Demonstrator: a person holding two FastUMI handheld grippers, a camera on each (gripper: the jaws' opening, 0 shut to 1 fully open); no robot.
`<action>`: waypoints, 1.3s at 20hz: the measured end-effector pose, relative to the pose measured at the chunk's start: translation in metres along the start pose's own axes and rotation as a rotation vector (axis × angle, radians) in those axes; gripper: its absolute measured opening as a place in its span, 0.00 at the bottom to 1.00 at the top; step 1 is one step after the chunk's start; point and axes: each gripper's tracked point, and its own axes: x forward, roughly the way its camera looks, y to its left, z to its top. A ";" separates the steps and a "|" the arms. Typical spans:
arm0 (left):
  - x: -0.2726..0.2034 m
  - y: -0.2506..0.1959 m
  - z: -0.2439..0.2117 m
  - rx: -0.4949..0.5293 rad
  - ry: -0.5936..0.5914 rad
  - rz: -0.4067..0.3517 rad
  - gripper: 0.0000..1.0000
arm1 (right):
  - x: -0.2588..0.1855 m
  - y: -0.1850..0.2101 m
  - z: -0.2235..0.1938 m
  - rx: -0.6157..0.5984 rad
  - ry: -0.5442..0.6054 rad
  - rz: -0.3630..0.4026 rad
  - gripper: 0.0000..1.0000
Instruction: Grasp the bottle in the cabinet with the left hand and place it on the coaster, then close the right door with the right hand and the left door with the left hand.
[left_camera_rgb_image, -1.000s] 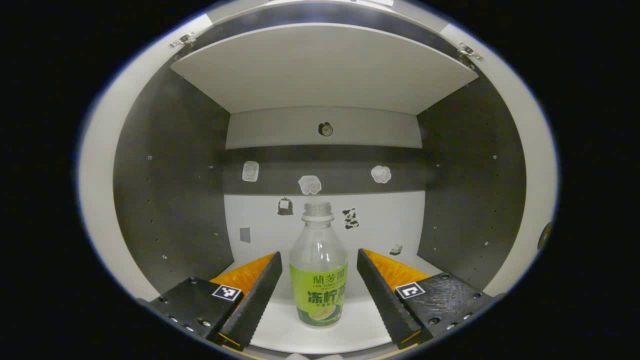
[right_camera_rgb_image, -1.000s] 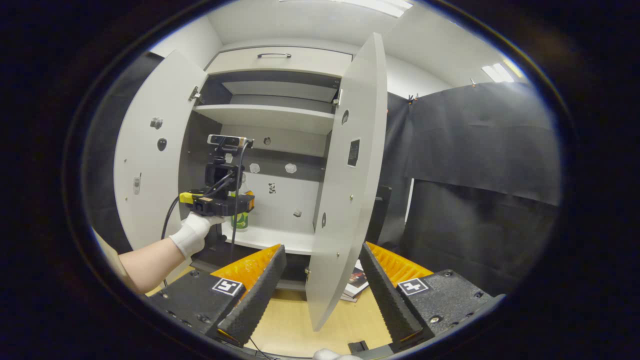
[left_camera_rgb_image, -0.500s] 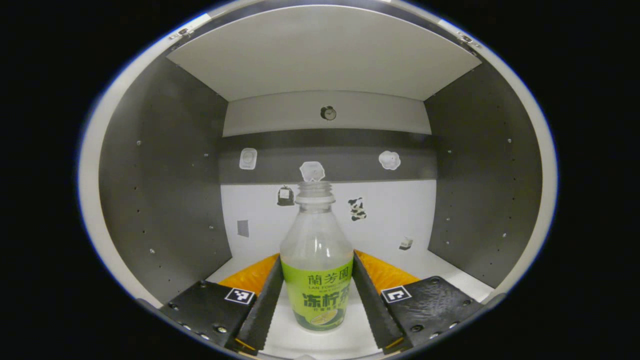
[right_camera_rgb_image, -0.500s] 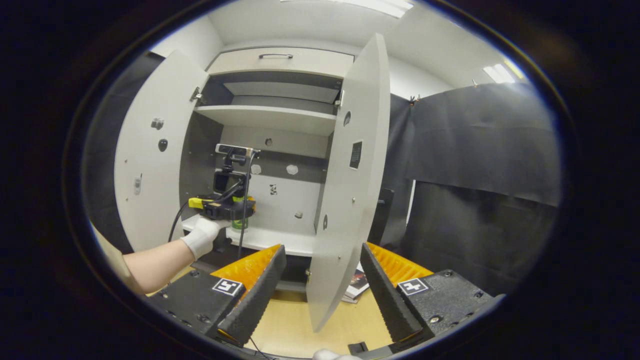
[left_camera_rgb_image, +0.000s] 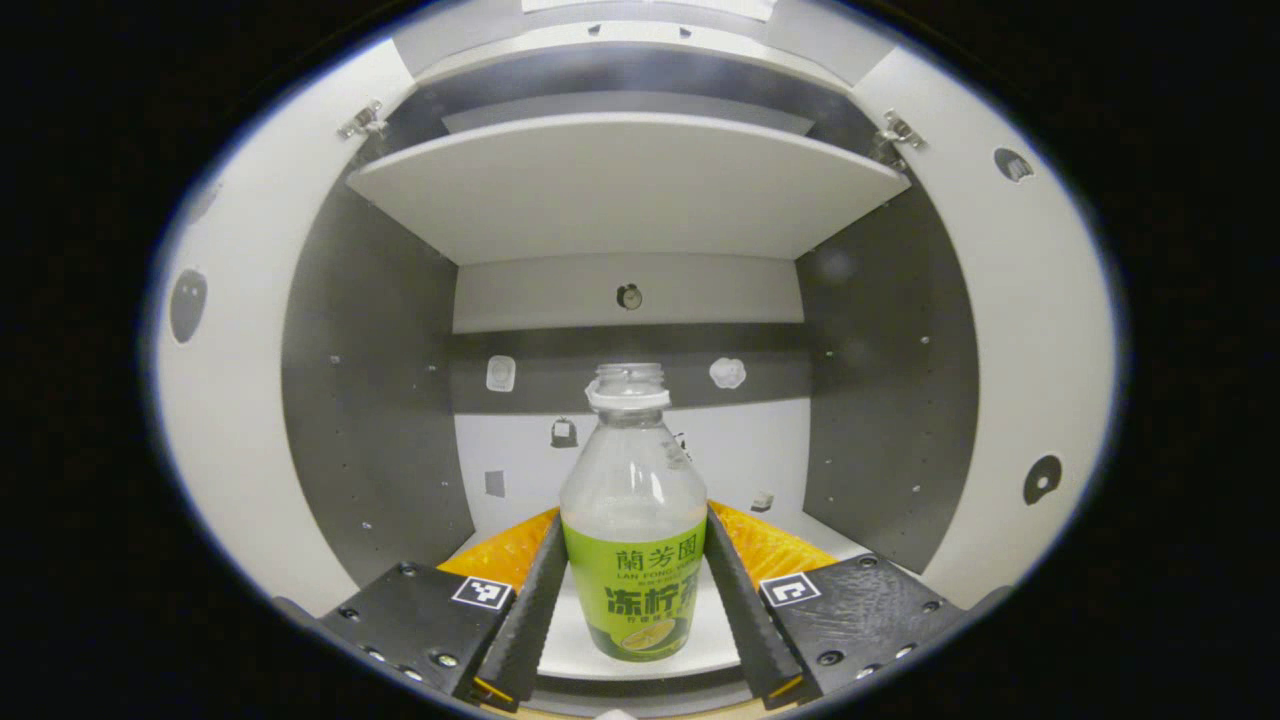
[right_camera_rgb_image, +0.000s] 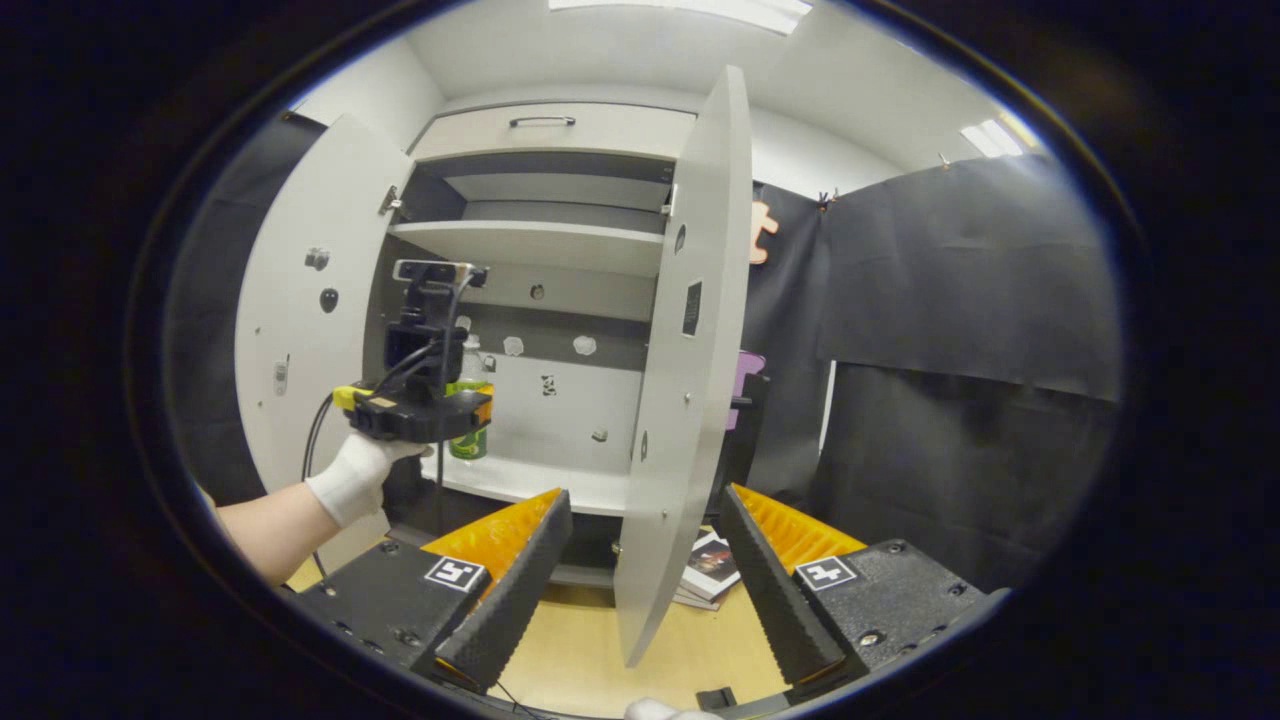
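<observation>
Left gripper (left_camera_rgb_image: 634, 600) has the bottle (left_camera_rgb_image: 633, 530) pinched: both fingers (left_camera_rgb_image: 535, 590) press flat against the green label, one at nine o'clock of the bottle and one at three. The bottle stands upright, dead centre between them, its open neck pointing to twelve o'clock. Its base looks to hang above the front edge of the cabinet (left_camera_rgb_image: 380, 400) floor, though contact there is hard to judge. Straight above, at twelve o'clock, sits the shelf (left_camera_rgb_image: 625, 180).

Over in the right gripper view, the left gripper (right_camera_rgb_image: 462, 412) appears at nine o'clock, held by a gloved hand (right_camera_rgb_image: 355, 478), with the bottle (right_camera_rgb_image: 468, 440) peeking out just past it, in front of the open cabinet (right_camera_rgb_image: 545, 400).

Right gripper (right_camera_rgb_image: 635, 585) is spread wide, nothing between its fingers (right_camera_rgb_image: 510, 590). The right door (right_camera_rgb_image: 685, 360) stands edge-on right between them, running up to twelve o'clock, apart from both. The left door (right_camera_rgb_image: 300, 330) swings open at ten o'clock. Low at six o'clock, a table (right_camera_rgb_image: 570, 650) carries some booklets (right_camera_rgb_image: 710, 565).
</observation>
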 end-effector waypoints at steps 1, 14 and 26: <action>-0.015 -0.001 0.004 0.002 -0.006 -0.001 0.75 | 0.000 -0.002 -0.001 0.002 -0.003 0.003 0.98; -0.183 -0.004 -0.049 -0.020 -0.003 -0.017 0.79 | -0.005 -0.025 -0.028 0.020 0.012 -0.006 0.98; -0.260 -0.027 -0.188 -0.048 0.031 -0.109 0.75 | -0.003 -0.010 -0.052 -0.027 0.071 0.039 0.98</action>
